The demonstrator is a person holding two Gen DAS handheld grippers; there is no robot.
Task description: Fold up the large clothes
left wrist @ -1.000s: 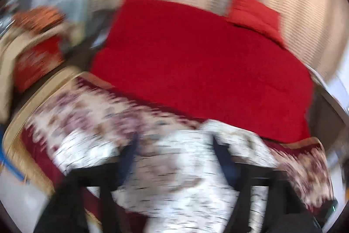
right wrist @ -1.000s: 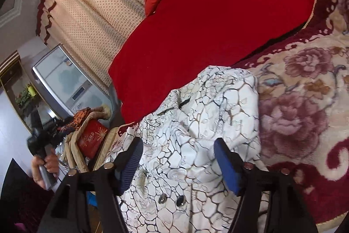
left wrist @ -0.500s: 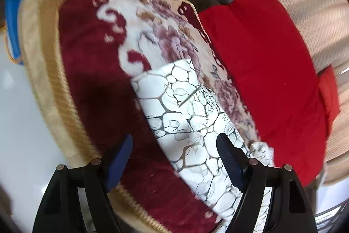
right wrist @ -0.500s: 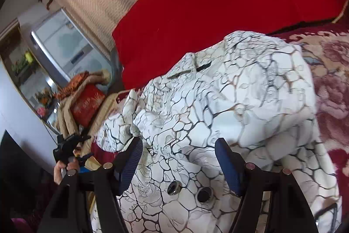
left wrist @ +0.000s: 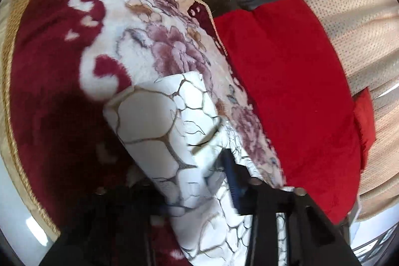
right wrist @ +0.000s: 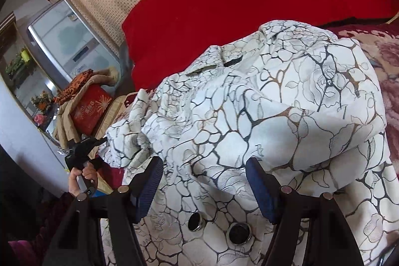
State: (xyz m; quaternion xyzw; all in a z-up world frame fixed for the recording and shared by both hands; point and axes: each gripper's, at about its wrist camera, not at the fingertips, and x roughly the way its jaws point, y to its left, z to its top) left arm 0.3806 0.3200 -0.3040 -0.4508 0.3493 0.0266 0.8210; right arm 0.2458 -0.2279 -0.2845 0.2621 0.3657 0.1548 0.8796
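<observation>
Left wrist view: our left tongs [left wrist: 199,181] pinch a sleeve of the coat [left wrist: 159,126], which lies on the floral blanket [left wrist: 154,36] beside the red cover [left wrist: 286,81]; right wrist view: our right tongs [right wrist: 204,186] stand spread just above the coat [right wrist: 261,116], near two buttons [right wrist: 197,221]; the left tongs [right wrist: 84,148] grip its far end.

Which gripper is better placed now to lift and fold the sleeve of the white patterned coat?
Left. The left gripper already sits around the sleeve, its fingers apparently closing on it. The right gripper is open above the coat body near the buttons, gripping nothing.
</observation>
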